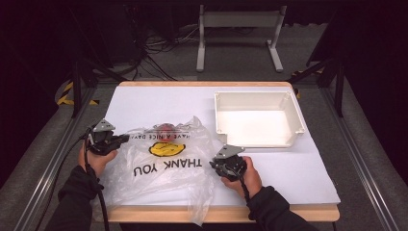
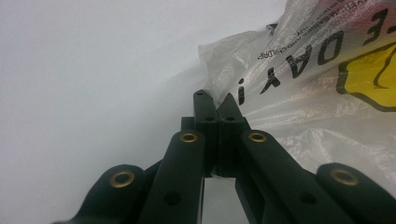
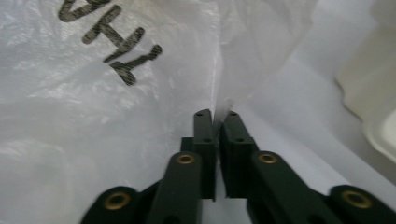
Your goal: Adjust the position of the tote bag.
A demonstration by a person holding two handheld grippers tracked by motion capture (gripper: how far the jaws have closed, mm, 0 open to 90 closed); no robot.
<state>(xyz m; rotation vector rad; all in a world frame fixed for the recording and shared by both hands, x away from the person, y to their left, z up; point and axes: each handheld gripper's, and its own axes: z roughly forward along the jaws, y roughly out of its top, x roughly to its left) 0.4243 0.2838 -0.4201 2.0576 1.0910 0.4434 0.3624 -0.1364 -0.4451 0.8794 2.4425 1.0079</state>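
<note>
A clear plastic bag [image 1: 159, 180] printed THANK YOU, with a yellow smiley, lies crumpled on the white table sheet [image 1: 288, 168]. Something red [image 1: 165, 128] shows through its far side. My left gripper [image 1: 126, 138] is at the bag's left edge. In the left gripper view its jaws [image 2: 215, 99] are closed together, with the bag's edge [image 2: 303, 70] running into the tips. My right gripper [image 1: 211, 163] is at the bag's right side. In the right gripper view a fold of film [image 3: 93, 93] rises pinched between its tips [image 3: 215, 116].
A white open bin [image 1: 255, 94] stands at the table's far right, also seen as a cream rim [image 3: 369, 84] in the right gripper view. The wooden table edge [image 1: 288, 211] runs along the front. A metal frame and cables lie on the floor beyond.
</note>
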